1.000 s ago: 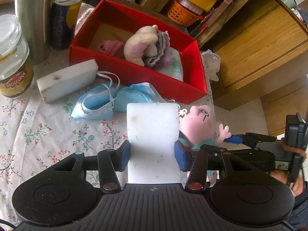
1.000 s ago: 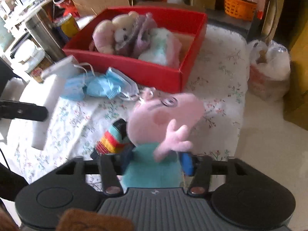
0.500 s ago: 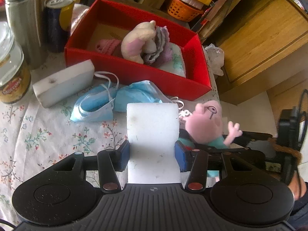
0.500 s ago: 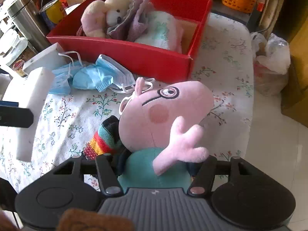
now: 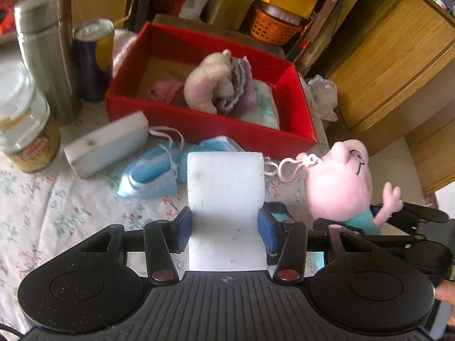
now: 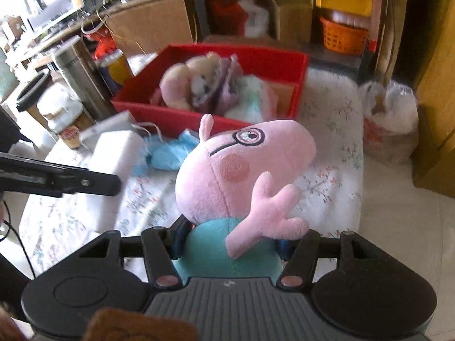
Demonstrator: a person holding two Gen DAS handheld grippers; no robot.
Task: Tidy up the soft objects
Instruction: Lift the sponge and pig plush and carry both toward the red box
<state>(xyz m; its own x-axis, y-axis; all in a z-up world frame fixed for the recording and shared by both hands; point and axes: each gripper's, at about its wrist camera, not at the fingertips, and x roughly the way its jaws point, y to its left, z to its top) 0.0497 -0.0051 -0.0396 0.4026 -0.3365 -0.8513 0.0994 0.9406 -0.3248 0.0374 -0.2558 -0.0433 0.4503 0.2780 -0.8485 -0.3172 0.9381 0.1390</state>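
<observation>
Left gripper (image 5: 224, 228) clamped on a white sponge (image 5: 226, 196), pads squeezing its lower sides; right gripper (image 6: 229, 245) has just closed in and now grips the pig (image 6: 241, 176) by its teal body. Both loads ride clear of the tablecloth (image 5: 57, 210), in front of the red box (image 5: 213, 126), which already holds a plush bear (image 5: 204, 85) and folded cloths. Judged: each is pinched low so most of it sticks out ahead of the pads, ready to drop over the box's near wall. Sponge long axis runs straight out along the fingers, free end toward the box. Pig sits upright in the jaws, long axis body-to-head, snout pointing right and slightly away in the right wrist view, one arm draped over the right pad. Second sponge (image 5: 106, 143) and blue masks (image 5: 153, 170) lie on the cloth just beside the box, not yet sorted.
</observation>
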